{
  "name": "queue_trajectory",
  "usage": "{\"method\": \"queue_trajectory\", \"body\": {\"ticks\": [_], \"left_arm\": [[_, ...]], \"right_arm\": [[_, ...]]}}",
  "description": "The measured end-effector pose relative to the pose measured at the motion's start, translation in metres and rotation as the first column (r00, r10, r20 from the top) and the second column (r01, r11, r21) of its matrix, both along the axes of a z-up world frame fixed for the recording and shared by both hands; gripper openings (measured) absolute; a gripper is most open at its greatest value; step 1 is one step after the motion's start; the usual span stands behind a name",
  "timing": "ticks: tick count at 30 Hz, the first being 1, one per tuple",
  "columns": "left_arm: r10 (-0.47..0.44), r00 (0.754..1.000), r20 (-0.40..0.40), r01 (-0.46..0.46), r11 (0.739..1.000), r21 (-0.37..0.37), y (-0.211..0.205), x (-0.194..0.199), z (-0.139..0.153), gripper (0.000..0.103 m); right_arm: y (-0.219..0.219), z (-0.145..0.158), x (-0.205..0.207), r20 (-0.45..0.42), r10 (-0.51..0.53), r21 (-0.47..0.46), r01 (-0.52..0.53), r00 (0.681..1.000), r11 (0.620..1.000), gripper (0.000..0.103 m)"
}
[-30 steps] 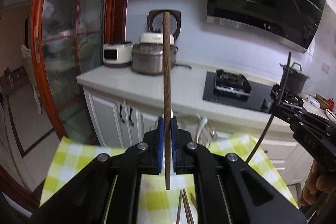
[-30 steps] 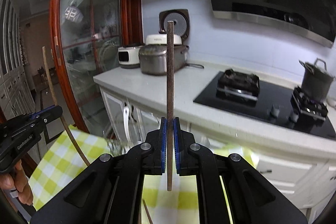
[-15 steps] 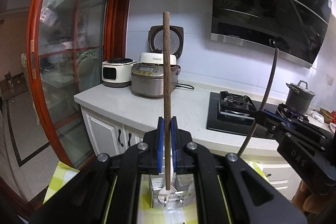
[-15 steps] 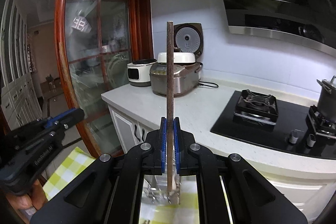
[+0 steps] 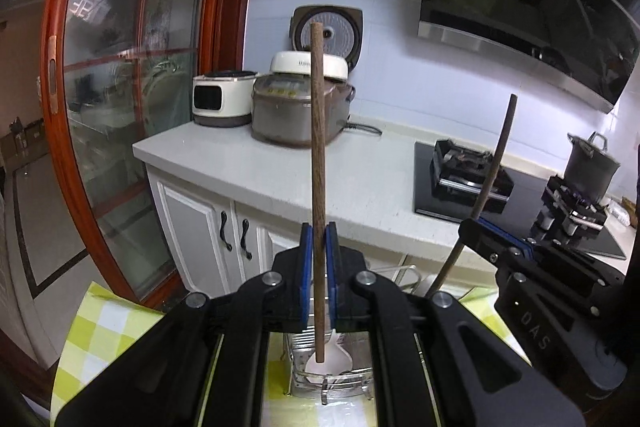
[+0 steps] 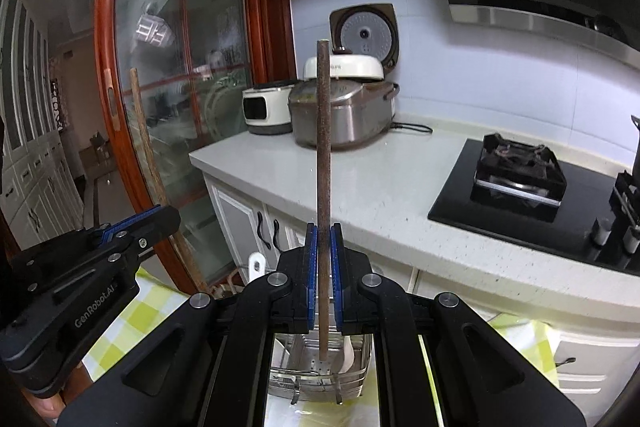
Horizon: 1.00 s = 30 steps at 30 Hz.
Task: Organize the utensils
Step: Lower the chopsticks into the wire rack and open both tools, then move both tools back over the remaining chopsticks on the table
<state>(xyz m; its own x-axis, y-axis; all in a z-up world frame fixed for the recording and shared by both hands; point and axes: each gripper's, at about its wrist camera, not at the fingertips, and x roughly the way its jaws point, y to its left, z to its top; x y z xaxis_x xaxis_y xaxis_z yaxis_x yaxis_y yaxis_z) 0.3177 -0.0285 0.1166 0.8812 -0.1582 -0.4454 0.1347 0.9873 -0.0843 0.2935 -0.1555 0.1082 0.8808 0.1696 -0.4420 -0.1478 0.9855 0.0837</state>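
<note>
My left gripper (image 5: 319, 239) is shut on a brown wooden chopstick (image 5: 318, 155) held upright, its lower tip hanging over a white spoon (image 5: 330, 357) inside a metal utensil basket (image 5: 304, 383). My right gripper (image 6: 323, 239) is shut on a darker chopstick (image 6: 323, 155), also upright, its tip down in the perforated metal basket (image 6: 360, 381) beside a white spoon (image 6: 347, 353). The right gripper (image 5: 484, 231) with its stick appears at the right of the left wrist view. At the left of the right wrist view the left gripper (image 6: 148, 217) shows with its stick.
The basket stands on a yellow-and-white checked cloth (image 5: 104, 335). Behind is a white counter (image 5: 280, 179) with two rice cookers (image 5: 300, 107), a black gas hob (image 5: 472, 175) and a pot (image 5: 592, 167). A red-framed glass door (image 5: 120, 107) stands at the left.
Both grippers have moved forward and down together with their chopsticks. The metal basket came into view under both, and the chopstick tips now hang over or inside it.
</note>
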Motion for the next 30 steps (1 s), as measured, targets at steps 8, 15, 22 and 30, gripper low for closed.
{"method": "queue_trajectory", "body": {"ticks": [8, 15, 22, 30], "left_arm": [[-0.003, 0.998, -0.07, 0.002, 1.0, -0.015, 0.005, 0.016, -0.033, 0.007], [-0.015, 0.997, -0.071, 0.012, 0.999, -0.036, 0.009, 0.01, -0.035, 0.042], [0.017, 0.999, -0.043, -0.019, 0.998, -0.059, 0.026, -0.018, -0.024, 0.049], [0.046, 0.997, -0.054, -0.05, 0.996, -0.08, 0.043, -0.087, -0.044, 0.054]], "right_arm": [[-0.004, -0.028, 0.011, -0.029, -0.016, -0.002, 0.016, 0.999, 1.0, 0.009], [-0.022, -0.027, 0.002, -0.009, -0.074, 0.012, 0.074, 0.997, 0.997, 0.071], [-0.05, -0.016, -0.036, 0.046, -0.135, 0.033, 0.134, 0.99, 0.99, 0.072], [-0.087, -0.044, -0.113, 0.029, -0.208, 0.039, 0.206, 0.978, 0.978, 0.074]]}}
